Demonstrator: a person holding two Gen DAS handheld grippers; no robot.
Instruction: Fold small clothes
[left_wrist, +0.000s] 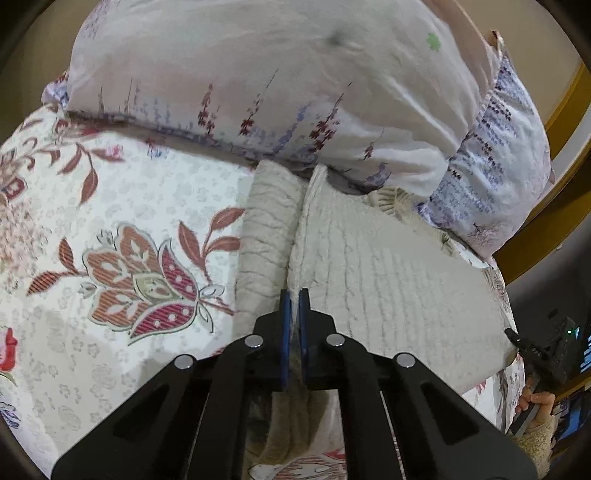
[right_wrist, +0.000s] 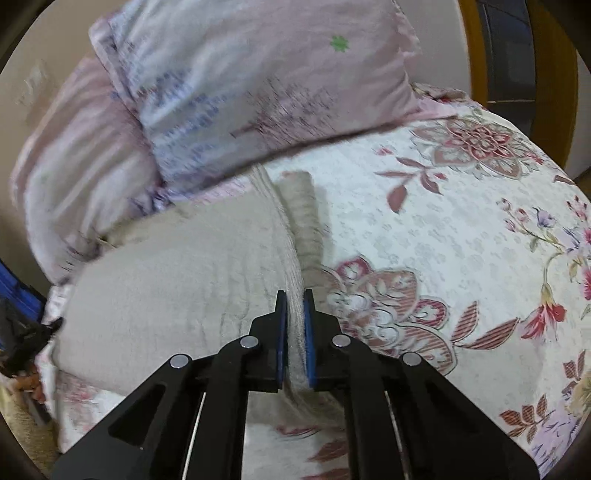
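A cream knitted sweater (left_wrist: 388, 280) lies flat on a flowered bedspread (left_wrist: 122, 229), its far end against the pillows. In the left wrist view my left gripper (left_wrist: 294, 297) is shut on the sweater's left side edge, blue pads pinching a thin ridge of knit; a sleeve (left_wrist: 266, 236) lies folded alongside. In the right wrist view my right gripper (right_wrist: 295, 299) is shut on the sweater (right_wrist: 177, 288) along its right side edge, with a raised fold of knit between the pads. A sleeve (right_wrist: 304, 218) lies just beyond. The right gripper (left_wrist: 532, 350) also shows at the sweater's far corner.
Two flower-print pillows (left_wrist: 277, 92) (right_wrist: 258, 85) are stacked at the head of the bed, touching the sweater's far end. A wooden frame (left_wrist: 561, 166) (right_wrist: 550, 74) stands beyond the bed. A hand (left_wrist: 539, 400) in a fleecy sleeve holds the right gripper.
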